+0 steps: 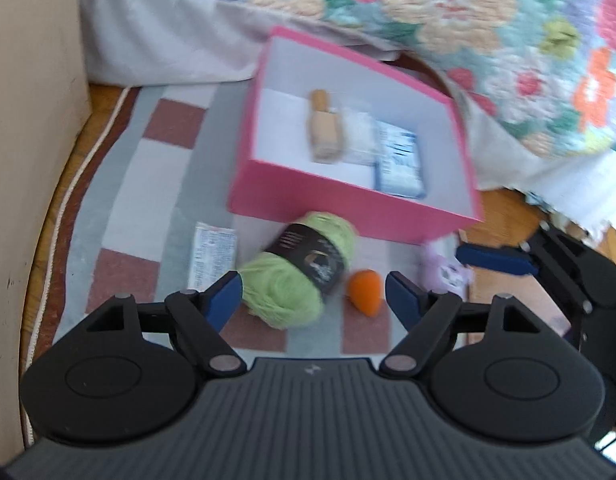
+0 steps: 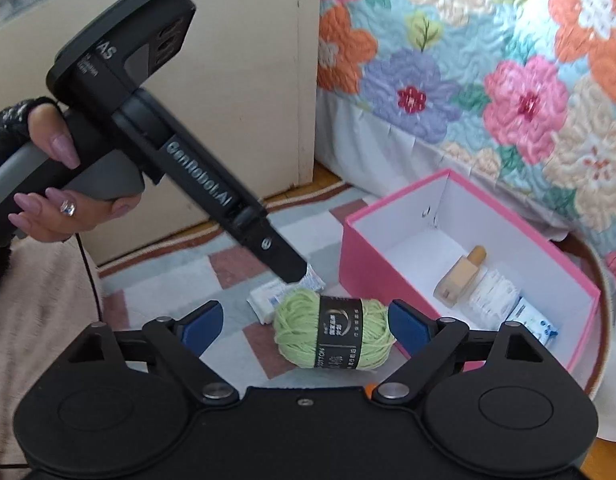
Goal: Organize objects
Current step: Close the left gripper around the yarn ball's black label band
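A green yarn ball (image 1: 298,270) with a black label lies on the checked rug in front of an open pink box (image 1: 348,200). The box holds a wooden bottle (image 1: 324,128), a white packet (image 1: 362,136) and a blue-white packet (image 1: 400,164). My left gripper (image 1: 314,294) is open and empty above the yarn and an orange egg-shaped sponge (image 1: 364,290). My right gripper (image 2: 306,324) is open around the yarn (image 2: 334,332) without closing on it; its blue fingers (image 1: 494,260) show at the right of the left wrist view. The pink box (image 2: 360,256) stands just right of it.
A white printed packet (image 1: 213,254) lies left of the yarn, also in the right wrist view (image 2: 268,298). A pale purple packet (image 1: 446,272) lies near the box corner. A floral quilted bed (image 2: 488,60) hangs behind. A beige cabinet (image 2: 236,80) stands at the left. The left gripper's body (image 2: 168,132) crosses above.
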{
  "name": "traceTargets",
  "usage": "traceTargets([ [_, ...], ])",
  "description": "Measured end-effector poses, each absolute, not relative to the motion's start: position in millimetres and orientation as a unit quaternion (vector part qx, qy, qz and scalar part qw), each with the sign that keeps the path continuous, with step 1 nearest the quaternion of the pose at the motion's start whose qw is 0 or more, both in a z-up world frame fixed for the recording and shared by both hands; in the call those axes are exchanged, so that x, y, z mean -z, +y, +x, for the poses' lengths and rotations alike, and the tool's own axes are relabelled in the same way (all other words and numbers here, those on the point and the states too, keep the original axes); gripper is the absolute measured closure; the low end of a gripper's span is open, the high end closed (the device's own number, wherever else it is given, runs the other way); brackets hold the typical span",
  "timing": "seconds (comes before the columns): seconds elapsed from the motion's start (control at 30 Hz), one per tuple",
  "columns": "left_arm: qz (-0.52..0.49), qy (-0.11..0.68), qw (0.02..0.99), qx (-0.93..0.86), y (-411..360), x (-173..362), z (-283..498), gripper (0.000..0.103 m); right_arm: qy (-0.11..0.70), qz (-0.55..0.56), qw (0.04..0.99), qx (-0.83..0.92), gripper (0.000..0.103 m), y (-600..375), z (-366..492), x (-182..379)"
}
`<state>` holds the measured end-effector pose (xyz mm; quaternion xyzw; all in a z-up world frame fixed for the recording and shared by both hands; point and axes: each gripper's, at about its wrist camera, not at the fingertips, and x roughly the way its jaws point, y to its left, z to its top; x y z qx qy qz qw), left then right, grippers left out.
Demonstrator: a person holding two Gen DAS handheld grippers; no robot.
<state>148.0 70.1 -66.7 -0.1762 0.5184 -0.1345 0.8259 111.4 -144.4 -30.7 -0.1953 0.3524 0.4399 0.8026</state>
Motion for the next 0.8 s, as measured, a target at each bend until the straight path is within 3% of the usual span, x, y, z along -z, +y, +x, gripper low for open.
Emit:
traceTargets([
  [0.4,-0.242,0.530,0.805,0.114,63.4,124.9,169.8,0.025,0.363,-0.277,0.787,-0.415,0.011,-114.2,140.3,96.0],
  [0.6,-0.222,0.542,0.805,0.094,62.3,141.6,178.7,0.028,0.371,-0.281,0.784,-0.411,0.011,-114.9,150.5,119.1],
  [0.7,-0.230,0.540,0.804,0.094,62.8,147.7,176.9,0.043,0.372,-0.285,0.783,-0.410,0.010,-113.0,159.0,128.7],
  [0.8,-0.253,0.534,0.800,0.104,63.9,152.4,175.5,0.046,0.380,-0.258,0.784,-0.418,0.007,-114.4,167.5,133.7],
])
